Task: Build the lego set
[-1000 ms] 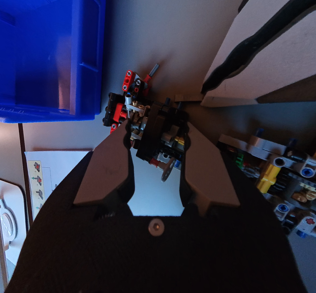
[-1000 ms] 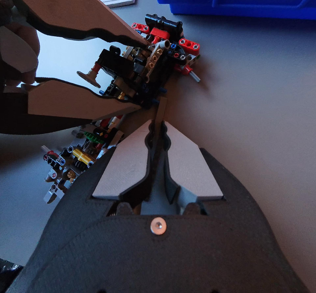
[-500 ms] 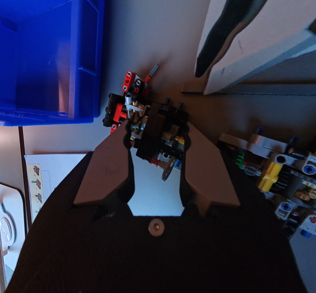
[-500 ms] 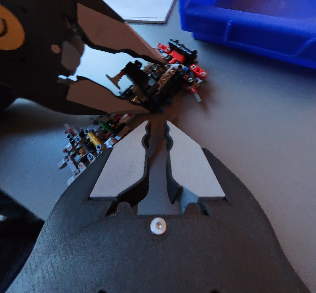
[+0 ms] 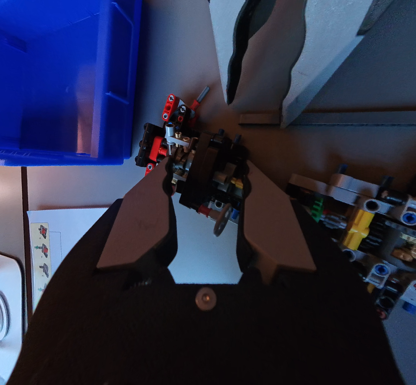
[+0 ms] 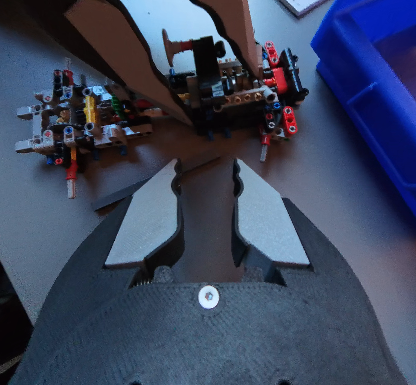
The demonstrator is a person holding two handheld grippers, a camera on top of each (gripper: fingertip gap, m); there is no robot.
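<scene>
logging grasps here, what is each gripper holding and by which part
Left gripper clamps the black, red and grey toy-brick assembly across its black middle section. Right gripper is open, holding nothing; a thin dark flat strip lies beneath it.

The left gripper (image 5: 206, 167) is reaching forward toward twelve o'clock in its own wrist view, its two tan fingers (image 5: 144, 212) spread wide and clamping a black, red and grey brick assembly (image 5: 202, 165) at the tips, one finger on each flank. The right gripper (image 6: 206, 165) is pointing toward twelve o'clock in its view, hovering above the grey table (image 6: 337, 194), its pale fingers (image 6: 153, 212) standing parted with nothing between them.
</scene>
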